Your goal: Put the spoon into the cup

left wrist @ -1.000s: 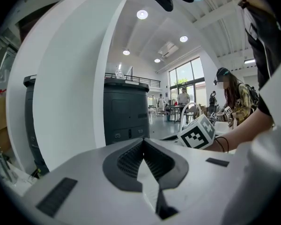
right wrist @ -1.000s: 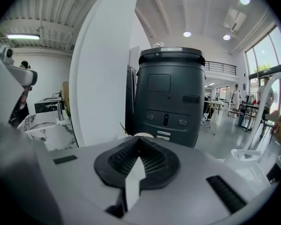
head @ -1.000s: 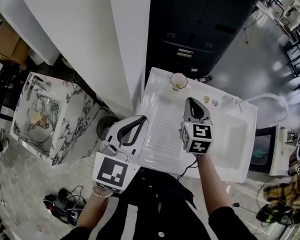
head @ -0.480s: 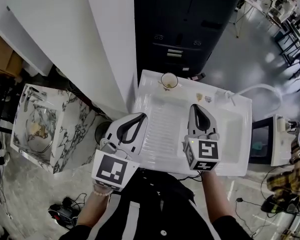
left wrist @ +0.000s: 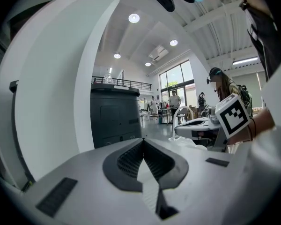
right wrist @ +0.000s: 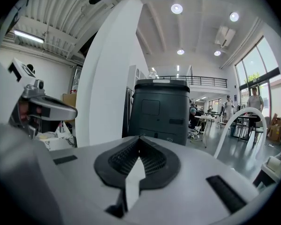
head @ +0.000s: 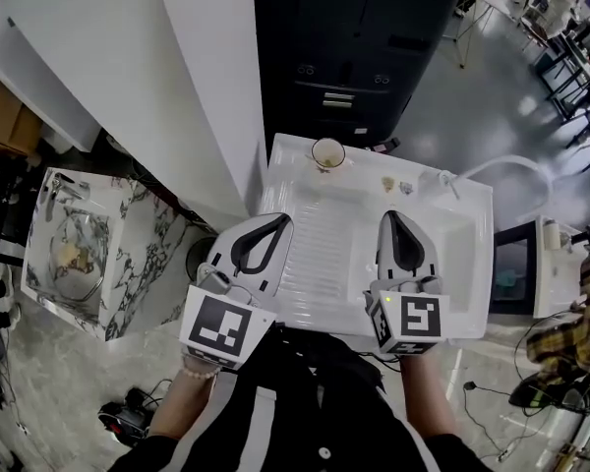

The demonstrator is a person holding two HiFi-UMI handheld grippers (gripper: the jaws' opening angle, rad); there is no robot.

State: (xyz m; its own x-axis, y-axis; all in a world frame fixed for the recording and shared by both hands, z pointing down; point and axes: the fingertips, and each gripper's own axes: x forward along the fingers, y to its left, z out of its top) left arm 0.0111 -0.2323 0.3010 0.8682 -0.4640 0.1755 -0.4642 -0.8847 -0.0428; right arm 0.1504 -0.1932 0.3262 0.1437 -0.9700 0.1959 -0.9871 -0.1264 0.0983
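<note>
Overhead, cup (head: 327,153) stands at the white sink unit's (head: 324,226) far edge, near its left corner, with left gripper (head: 282,221) and right gripper (head: 389,215) over the near edge. Left gripper view: jaws pressed together, empty. Right gripper view: same.

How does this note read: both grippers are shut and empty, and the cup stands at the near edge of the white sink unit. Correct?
Not quite. The cup stands at the far edge of the white sink unit, by the black cabinet, as the head view shows. The rest holds: the left gripper and the right gripper are both shut and empty.
</note>
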